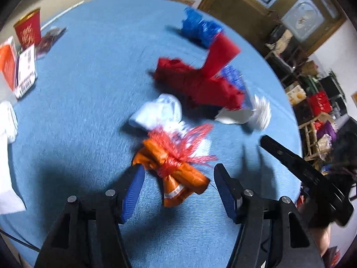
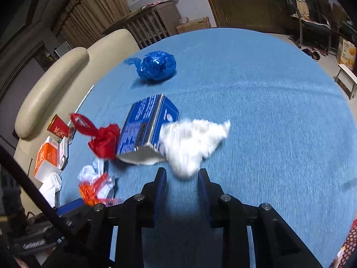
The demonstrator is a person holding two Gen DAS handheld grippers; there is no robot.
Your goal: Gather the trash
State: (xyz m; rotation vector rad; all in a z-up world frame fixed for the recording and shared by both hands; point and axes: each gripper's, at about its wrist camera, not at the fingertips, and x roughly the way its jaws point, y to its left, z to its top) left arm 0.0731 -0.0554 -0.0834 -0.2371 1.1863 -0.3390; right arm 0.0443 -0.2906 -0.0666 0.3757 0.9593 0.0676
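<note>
On the blue tablecloth [image 1: 78,122], an orange wrapper tied with red netting [image 1: 178,178] lies between the blue pads of my left gripper [image 1: 178,170]. That gripper is open and its pads stand clear of the wrapper on both sides. My right gripper [image 2: 181,173] is shut on the near end of a crumpled white tissue [image 2: 191,143], which trails away over the cloth. Behind the tissue lie a torn blue carton [image 2: 145,125] and a red plastic bag [image 2: 104,143]. A blue plastic bag [image 2: 156,65] sits farther off. Crumpled white paper [image 1: 158,111] lies just past the wrapper.
A red paper cup [image 1: 28,30], an orange-and-white box [image 1: 15,67] and white paper [image 1: 6,156] sit at the table's left edge. A cream sofa [image 2: 55,84] stands beyond that edge. Cluttered shelves [image 1: 316,102] lie past the right side. The round table drops off nearby.
</note>
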